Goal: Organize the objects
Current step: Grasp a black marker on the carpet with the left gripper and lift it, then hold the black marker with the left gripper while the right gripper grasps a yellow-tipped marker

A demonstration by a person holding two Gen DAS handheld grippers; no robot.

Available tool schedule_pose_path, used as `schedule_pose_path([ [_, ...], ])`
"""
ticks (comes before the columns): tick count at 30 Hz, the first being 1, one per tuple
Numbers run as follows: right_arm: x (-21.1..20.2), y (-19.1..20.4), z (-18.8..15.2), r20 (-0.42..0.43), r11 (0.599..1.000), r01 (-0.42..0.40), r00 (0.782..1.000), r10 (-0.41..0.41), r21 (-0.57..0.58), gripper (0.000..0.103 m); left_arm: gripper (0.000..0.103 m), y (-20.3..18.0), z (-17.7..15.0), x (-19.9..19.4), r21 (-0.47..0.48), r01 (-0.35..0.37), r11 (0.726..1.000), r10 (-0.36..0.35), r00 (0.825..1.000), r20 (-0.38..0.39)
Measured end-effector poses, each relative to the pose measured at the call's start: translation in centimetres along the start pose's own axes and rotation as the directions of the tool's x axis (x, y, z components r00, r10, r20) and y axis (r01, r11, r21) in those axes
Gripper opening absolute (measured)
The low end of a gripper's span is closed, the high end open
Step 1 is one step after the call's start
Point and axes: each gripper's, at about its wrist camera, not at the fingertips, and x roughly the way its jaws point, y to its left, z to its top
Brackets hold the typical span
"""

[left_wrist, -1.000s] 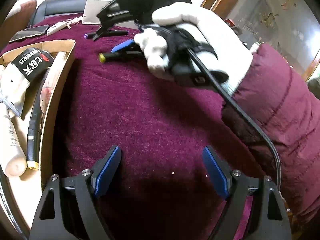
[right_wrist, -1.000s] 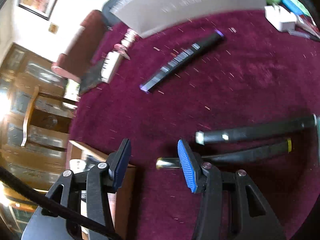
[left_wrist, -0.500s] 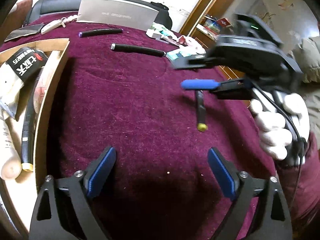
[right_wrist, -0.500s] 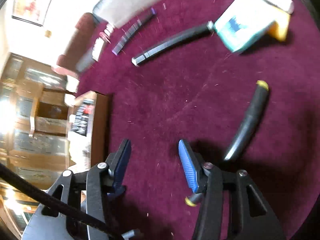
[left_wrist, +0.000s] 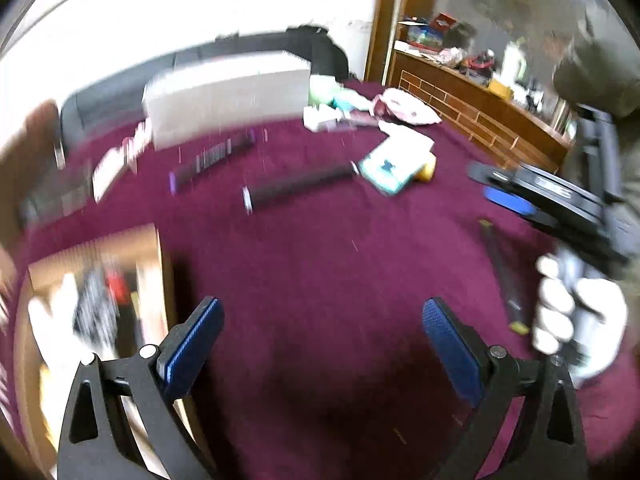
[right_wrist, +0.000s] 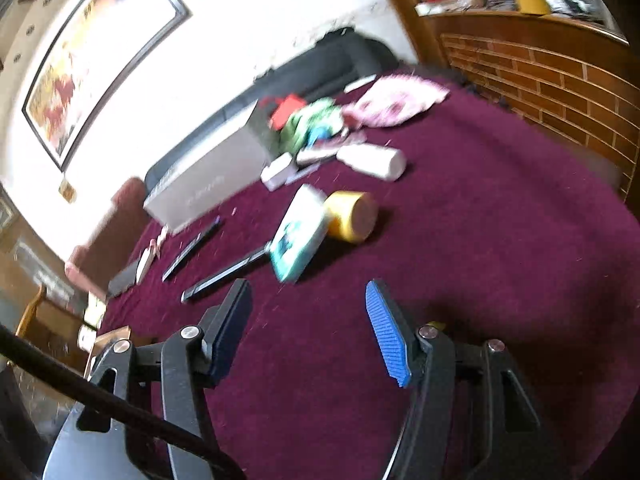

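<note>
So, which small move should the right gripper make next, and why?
Probably shift the right gripper sideways toward its right finger, to straddle the yellow-tipped black pen. Its jaws stand open and empty, and the pen seems to lie on the maroon cloth just outside them.

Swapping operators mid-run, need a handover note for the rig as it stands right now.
Left tool: open, empty, over the maroon cloth beside the wooden box.
Right tool: open, empty, above the cloth.
Loose on the cloth: yellow-tipped black stick under the right tool, white-tipped stick, purple-tipped stick.
The teal box and yellow cylinder lie further back.
Done: the wooden box already holds several items, too blurred to name.
Left: probably the three sticks go into the box; the yellow-tipped one is nearest.
</note>
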Motion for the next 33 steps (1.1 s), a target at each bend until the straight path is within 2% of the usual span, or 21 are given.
schedule_pose_path([
  [2,-0.2,-1.1,0.4,0.009,0.999,-0.024,1.000,0.023,0.044,0.058,0.097,-0.7,2.7,2.9,0.125,-0.083,0.989,0.081,0.997,0.014],
  [3,-0.3,-1.5,0.5,0.005,0.998,-0.033,0.999,0.033,0.058,0.058,0.097,-0.9,3.6,4.3,0.179,-0.094,0.979,0.096,0.995,-0.003],
  [5,-0.5,-2.6,1.0,0.002,0.993,-0.058,0.998,0.058,0.104,0.058,0.097,-2.0,5.1,8.7,0.313,-0.155,0.937,0.166,0.986,-0.009],
  [8,-0.6,-3.8,1.5,0.005,0.986,-0.069,0.998,0.069,0.150,0.059,0.097,-3.1,5.9,13.4,0.421,-0.193,0.886,0.219,0.976,-0.015],
  [10,-0.5,-4.4,1.6,0.001,0.980,-0.080,0.997,0.081,0.182,0.059,0.099,-3.2,6.5,15.9,0.447,-0.186,0.875,0.216,0.976,-0.017],
  [13,-0.3,-5.2,1.7,-0.012,0.969,-0.086,0.996,0.092,0.230,0.063,0.099,-2.6,7.3,17.5,0.393,-0.108,0.913,0.131,0.991,-0.031],
  [14,-0.1,-5.6,1.7,-0.019,0.964,-0.089,0.995,0.097,0.252,0.063,0.098,-2.0,7.6,17.9,0.343,-0.075,0.936,0.106,0.992,-0.073],
  [15,0.0,-5.9,1.7,-0.027,0.960,-0.088,0.995,0.099,0.267,0.064,0.092,-1.2,7.9,18.2,0.270,-0.025,0.963,0.063,0.989,-0.132],
  [16,0.3,-6.2,1.6,-0.039,0.957,-0.082,0.995,0.096,0.279,0.064,0.075,-0.5,7.9,18.3,0.208,0.027,0.978,0.008,0.986,-0.166],
  [17,0.6,-6.4,1.6,-0.049,0.954,-0.075,0.994,0.093,0.289,0.064,0.070,0.1,7.8,17.9,0.167,0.062,0.984,-0.030,0.982,-0.186],
  [19,0.9,-6.6,1.4,-0.064,0.953,-0.065,0.994,0.088,0.297,0.064,0.043,-0.3,7.1,16.7,0.188,0.072,0.980,-0.034,0.979,-0.200],
  [21,1.2,-6.7,1.2,-0.079,0.952,-0.056,0.993,0.083,0.300,0.064,0.026,-0.8,5.9,15.3,0.192,0.081,0.978,-0.037,0.974,-0.222],
  [22,1.2,-6.7,1.2,-0.082,0.952,-0.050,0.994,0.078,0.302,0.064,0.021,-1.1,5.3,14.6,0.198,0.088,0.976,-0.039,0.971,-0.236],
  [24,1.2,-6.8,1.2,-0.082,0.953,-0.043,0.994,0.070,0.301,0.064,0.020,-1.9,3.6,13.0,0.204,0.098,0.974,-0.043,0.965,-0.258],
  [26,1.1,-6.9,1.1,-0.076,0.953,-0.033,0.995,0.058,0.301,0.064,0.011,-2.7,2.3,11.6,0.213,0.093,0.973,-0.033,0.963,-0.268],
  [29,1.2,-7.1,1.0,-0.080,0.950,-0.026,0.995,0.053,0.312,0.064,0.010,-3.0,1.9,10.6,0.142,0.104,0.984,-0.059,0.955,-0.291],
  [32,1.3,-7.5,0.9,-0.089,0.942,-0.026,0.994,0.059,0.334,0.064,0.015,-4.4,2.9,9.9,0.212,0.011,0.977,0.032,0.980,-0.199],
  [33,1.2,-7.6,0.8,-0.088,0.939,-0.026,0.994,0.060,0.342,0.064,0.022,-4.6,3.3,9.9,0.215,-0.003,0.977,0.042,0.984,-0.176],
])
